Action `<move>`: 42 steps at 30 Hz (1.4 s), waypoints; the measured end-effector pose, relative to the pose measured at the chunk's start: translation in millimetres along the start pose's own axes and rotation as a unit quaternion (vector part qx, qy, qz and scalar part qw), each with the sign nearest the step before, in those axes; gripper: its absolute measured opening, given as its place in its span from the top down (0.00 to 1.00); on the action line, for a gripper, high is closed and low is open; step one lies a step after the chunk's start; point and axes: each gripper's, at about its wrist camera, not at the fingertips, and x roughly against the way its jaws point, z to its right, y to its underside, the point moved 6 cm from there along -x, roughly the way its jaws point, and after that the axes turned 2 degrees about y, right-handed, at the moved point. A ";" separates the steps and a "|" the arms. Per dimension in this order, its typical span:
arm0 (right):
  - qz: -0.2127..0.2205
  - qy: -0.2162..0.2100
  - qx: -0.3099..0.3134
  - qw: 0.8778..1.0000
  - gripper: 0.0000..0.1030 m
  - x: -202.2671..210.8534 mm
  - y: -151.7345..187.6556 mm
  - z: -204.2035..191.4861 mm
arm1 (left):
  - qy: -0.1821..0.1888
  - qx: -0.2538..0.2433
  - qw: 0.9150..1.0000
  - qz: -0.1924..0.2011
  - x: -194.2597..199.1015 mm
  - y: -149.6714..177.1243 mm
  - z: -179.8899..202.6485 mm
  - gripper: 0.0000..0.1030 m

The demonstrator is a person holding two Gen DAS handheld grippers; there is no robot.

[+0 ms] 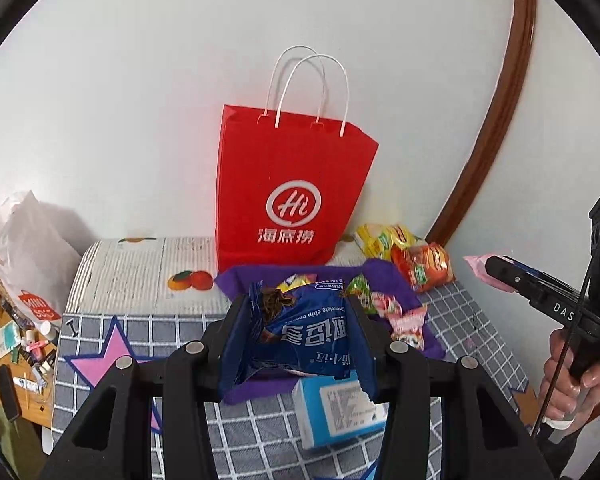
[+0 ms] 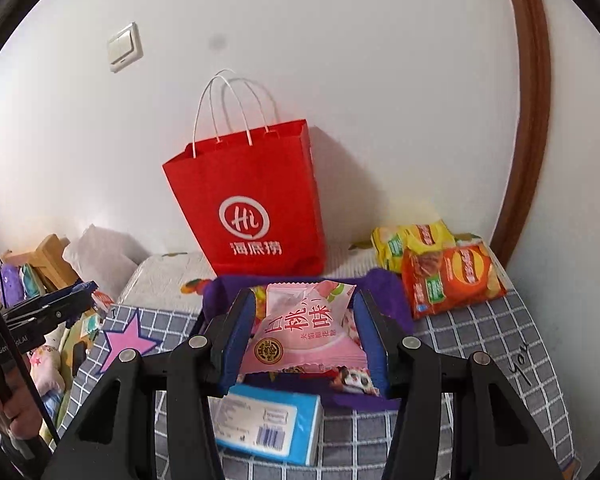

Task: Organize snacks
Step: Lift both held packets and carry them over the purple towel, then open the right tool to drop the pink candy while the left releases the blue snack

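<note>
i have the left gripper (image 1: 300, 332) clamped on a blue cookie packet (image 1: 300, 336), the right gripper (image 2: 304, 336) on a pink peach pastry packet (image 2: 304, 332). both over the purple tray (image 2: 384, 284); red paper bag (image 2: 252, 200) ahead. next: carry both up over its mouth.

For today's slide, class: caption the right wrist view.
Right tongs grip a pink snack packet above the purple tray, red paper bag behind.

place: home bedroom | cues: quilted bed (image 2: 500, 332), wall light switch (image 2: 125, 47), cluttered bedside table (image 1: 20, 360)
</note>
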 end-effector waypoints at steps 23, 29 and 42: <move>-0.034 -0.008 0.007 0.999 0.51 -105.0 -19.8 5.3 | 0.033 0.066 0.995 -0.059 -111.7 -15.2 -6.0 0.56; -0.093 -0.009 -0.024 0.995 0.51 -139.0 -5.1 22.0 | 0.022 0.080 0.993 -0.080 -129.9 -6.5 -13.7 0.56; -0.151 -0.016 -0.059 0.987 0.53 -190.1 23.9 33.1 | 0.003 0.092 0.989 -0.115 -161.5 8.0 -20.3 0.56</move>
